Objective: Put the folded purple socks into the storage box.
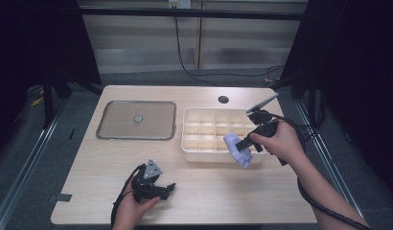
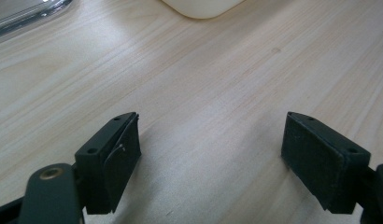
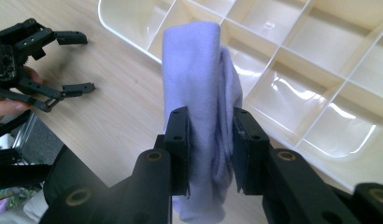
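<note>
A folded pale lilac cloth [image 1: 236, 150] [image 3: 201, 93] hangs in my right gripper [image 1: 242, 143] [image 3: 209, 121], whose jaws are shut on its middle. It hovers over the front edge of the cream divided tray [image 1: 194, 149] [image 3: 292, 74], which has several empty compartments. My left gripper [image 1: 169, 188] [image 2: 210, 149] rests low near the table's front left, held by a hand, its jaws wide open over bare wood with nothing between them. In the right gripper view, the left gripper [image 3: 73, 63] appears at the upper left.
A clear rectangular lid [image 1: 137, 120] with a small round knob lies flat at the back left of the wooden table [image 1: 209, 191]. A round cable hole [image 1: 223, 99] sits behind the tray. Black cables trail off the right side.
</note>
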Action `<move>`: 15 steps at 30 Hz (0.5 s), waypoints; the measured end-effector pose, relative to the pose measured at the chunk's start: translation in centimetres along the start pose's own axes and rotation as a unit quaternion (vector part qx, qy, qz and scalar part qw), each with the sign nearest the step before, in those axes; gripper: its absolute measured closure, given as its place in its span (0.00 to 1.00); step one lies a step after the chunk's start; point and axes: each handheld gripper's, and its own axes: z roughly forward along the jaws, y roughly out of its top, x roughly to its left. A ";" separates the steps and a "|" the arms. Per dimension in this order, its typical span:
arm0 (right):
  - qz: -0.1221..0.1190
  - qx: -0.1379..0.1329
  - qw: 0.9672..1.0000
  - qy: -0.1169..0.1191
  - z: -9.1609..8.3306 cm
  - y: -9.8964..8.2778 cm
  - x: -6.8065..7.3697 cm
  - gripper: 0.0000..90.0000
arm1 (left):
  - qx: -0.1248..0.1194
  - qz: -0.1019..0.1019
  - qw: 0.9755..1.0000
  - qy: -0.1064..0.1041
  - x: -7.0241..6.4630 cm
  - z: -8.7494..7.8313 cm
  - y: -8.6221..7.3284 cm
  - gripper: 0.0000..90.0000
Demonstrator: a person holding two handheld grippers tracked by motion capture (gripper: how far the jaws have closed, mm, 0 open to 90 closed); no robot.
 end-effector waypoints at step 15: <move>0.024 -0.016 0.999 -0.023 -1.3 0.6 -1.8 0.79 | -0.001 0.001 1.000 0.001 0.0 0.0 0.0 0.21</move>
